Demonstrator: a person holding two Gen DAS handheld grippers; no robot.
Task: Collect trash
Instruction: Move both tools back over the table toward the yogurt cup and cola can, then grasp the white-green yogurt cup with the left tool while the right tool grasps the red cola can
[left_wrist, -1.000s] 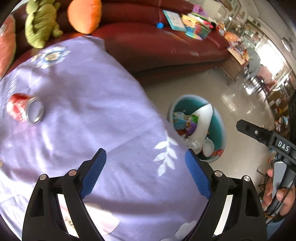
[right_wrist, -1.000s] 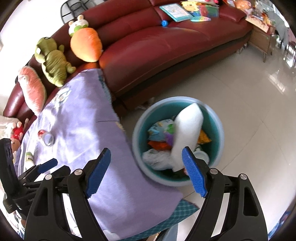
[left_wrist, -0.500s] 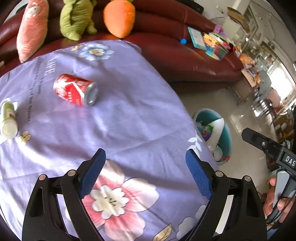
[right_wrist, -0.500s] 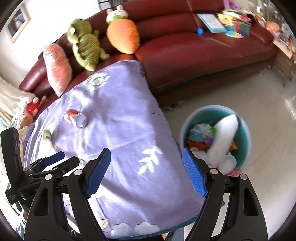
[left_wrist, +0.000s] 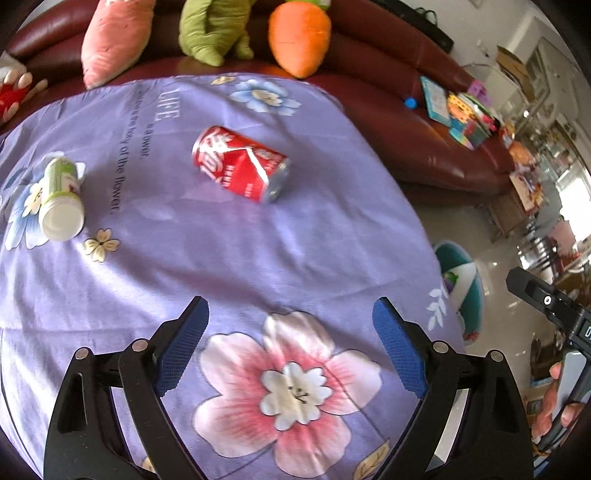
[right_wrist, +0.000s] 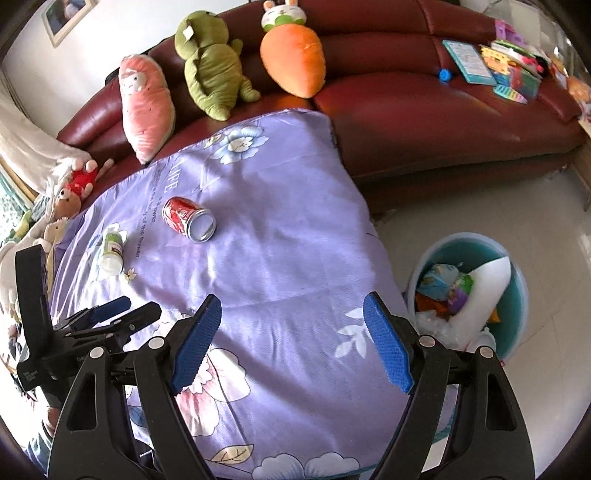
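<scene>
A red soda can lies on its side on the purple flowered tablecloth; it also shows in the right wrist view. A small white-and-green bottle lies to its left, also in the right wrist view. My left gripper is open and empty over the cloth, short of the can. My right gripper is open and empty above the table's near right part. A teal trash bin full of rubbish stands on the floor right of the table.
A dark red sofa runs behind the table with plush toys: pink, green and an orange carrot. Books lie on its right end. Tiled floor surrounds the bin.
Both grippers have swung left, away from the bin and over the table. The can and the bottle have come into fuller view. Both grippers stay open.
</scene>
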